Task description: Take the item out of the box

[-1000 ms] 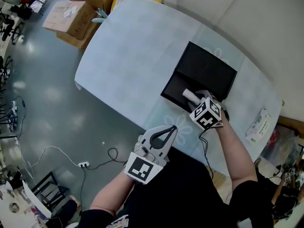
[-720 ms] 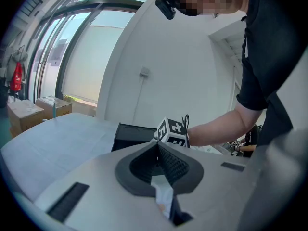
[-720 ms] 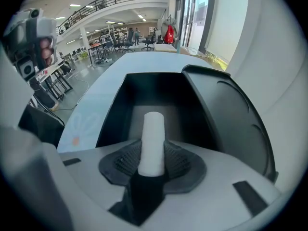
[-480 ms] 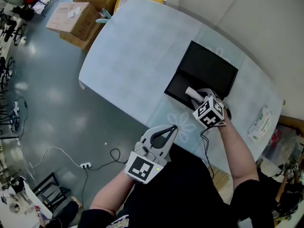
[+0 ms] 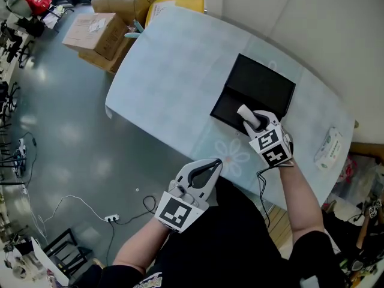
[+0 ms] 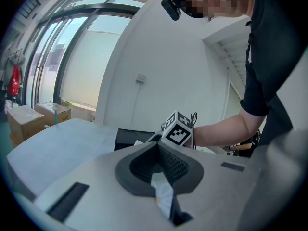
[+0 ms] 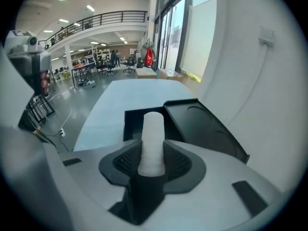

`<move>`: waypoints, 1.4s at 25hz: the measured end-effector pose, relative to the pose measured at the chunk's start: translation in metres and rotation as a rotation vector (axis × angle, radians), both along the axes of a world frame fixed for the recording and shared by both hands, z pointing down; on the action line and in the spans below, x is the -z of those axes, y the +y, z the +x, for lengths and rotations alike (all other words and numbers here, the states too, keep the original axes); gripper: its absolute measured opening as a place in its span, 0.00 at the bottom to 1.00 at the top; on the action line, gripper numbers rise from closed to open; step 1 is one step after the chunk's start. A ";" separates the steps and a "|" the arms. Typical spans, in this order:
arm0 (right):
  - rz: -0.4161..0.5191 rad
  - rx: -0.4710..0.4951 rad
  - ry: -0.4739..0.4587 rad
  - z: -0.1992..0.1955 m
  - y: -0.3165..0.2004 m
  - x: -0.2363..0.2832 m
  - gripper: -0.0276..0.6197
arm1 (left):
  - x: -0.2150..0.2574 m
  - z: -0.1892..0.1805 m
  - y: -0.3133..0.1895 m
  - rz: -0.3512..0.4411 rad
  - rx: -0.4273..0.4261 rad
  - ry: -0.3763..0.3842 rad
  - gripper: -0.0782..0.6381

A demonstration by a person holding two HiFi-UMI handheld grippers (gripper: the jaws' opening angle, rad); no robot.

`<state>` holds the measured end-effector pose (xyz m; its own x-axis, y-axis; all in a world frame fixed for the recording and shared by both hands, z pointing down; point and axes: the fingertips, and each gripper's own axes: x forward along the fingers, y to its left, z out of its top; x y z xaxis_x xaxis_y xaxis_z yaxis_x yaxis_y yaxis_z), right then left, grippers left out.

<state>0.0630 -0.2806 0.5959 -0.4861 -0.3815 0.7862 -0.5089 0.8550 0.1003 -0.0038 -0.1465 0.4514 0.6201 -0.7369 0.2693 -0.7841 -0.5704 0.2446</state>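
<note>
A black box lies open on the pale blue table, its lid folded back flat. My right gripper is over the box's near right corner, shut on a white cylinder. In the right gripper view the cylinder stands between the ribbed pads, which press on both its sides, with the box and lid behind it. My left gripper hangs off the table's near edge by my body, shut and holding nothing; its jaws meet in the left gripper view.
A white tissue packet lies at the table's right end. Cardboard boxes and a yellow box stand on the floor beyond the far left corner. A power strip with cables lies on the floor at left.
The right gripper has closed on the white cylinder and tipped it up at the box's near edge, drawing back a little to the right. The left gripper has stayed put.
</note>
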 end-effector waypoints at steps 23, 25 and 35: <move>0.308 -0.307 -0.580 -0.028 0.156 0.226 0.26 | 0.085 -0.057 0.092 0.133 -0.045 -0.002 0.12; 0.329 -0.316 -0.590 -0.031 0.176 0.235 0.26 | 0.091 -0.061 0.101 0.141 -0.051 0.000 0.12; 0.389 -0.388 -0.622 -0.048 0.258 0.251 0.26 | 0.105 -0.072 0.147 0.195 -0.146 0.026 0.12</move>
<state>0.0146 -0.0230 0.3446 -0.5662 -0.8011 0.1943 -0.8209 0.5694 -0.0446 -0.0760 0.0006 0.3463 0.7284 -0.6757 0.1133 -0.6850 -0.7153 0.1382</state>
